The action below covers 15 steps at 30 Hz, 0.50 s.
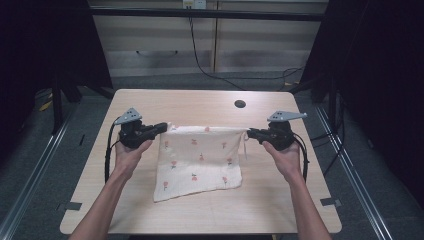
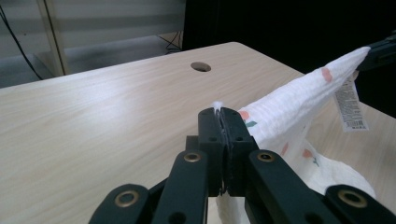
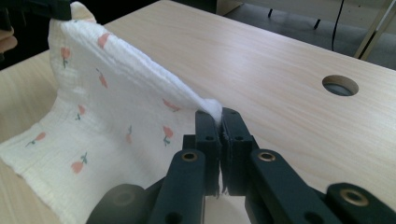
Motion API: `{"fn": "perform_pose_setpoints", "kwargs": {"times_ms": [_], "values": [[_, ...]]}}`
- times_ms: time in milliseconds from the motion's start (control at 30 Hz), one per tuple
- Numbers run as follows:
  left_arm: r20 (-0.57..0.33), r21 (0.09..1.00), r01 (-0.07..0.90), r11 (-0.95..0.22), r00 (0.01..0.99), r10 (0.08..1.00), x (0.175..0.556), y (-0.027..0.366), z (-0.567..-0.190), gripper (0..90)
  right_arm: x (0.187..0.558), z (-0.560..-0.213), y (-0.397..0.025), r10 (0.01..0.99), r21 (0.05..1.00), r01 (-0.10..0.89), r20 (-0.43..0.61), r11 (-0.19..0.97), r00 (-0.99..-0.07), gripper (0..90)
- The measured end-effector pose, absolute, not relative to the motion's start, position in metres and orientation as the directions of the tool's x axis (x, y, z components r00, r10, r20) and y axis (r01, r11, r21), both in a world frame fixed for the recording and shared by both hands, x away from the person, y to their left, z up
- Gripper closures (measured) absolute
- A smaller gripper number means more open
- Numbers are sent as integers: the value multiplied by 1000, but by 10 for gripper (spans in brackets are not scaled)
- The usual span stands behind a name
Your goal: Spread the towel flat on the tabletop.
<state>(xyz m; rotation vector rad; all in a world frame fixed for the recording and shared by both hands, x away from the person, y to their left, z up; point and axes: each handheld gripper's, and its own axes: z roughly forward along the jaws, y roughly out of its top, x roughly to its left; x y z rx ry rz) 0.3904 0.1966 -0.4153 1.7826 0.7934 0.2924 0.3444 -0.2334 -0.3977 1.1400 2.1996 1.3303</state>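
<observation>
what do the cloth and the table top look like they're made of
Cloth: soft crinkled woven fabric, likely cotton gauze, matte white with small pink flower prints; it drapes between the grippers. Table top: pale wood-grain surface, probably smooth laminate, with a faint sheen.

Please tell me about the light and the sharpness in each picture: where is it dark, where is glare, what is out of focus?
High view: the table is evenly lit, the surroundings are dark, and the cloth looks soft. Left gripper view: a pale sheen lies on the wood, the near left claw is sharp, and the label is unreadable. Right gripper view: the cloth is bright, almost washed out at the right claw; the far corner is dark.
</observation>
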Motion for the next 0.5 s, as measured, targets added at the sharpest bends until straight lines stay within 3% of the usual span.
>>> {"fn": "perform_pose_setpoints", "kwargs": {"times_ms": [133, 367, 500], "values": [[-156, 901, 380, -210, 735, 660, 404, 194, -422, 885, 363, -407, -234, 763, 855, 465, 139, 230, -632, 871], [-192, 888, 423, -179, 695, 693, 424, 199, -437, 883, 396, -426, -228, 769, 838, 494, 153, 232, -621, 866], [-232, 864, 480, -151, 646, 727, 439, 202, -454, 859, 422, -441, -217, 798, 817, 529, 152, 230, -583, 783]]}}
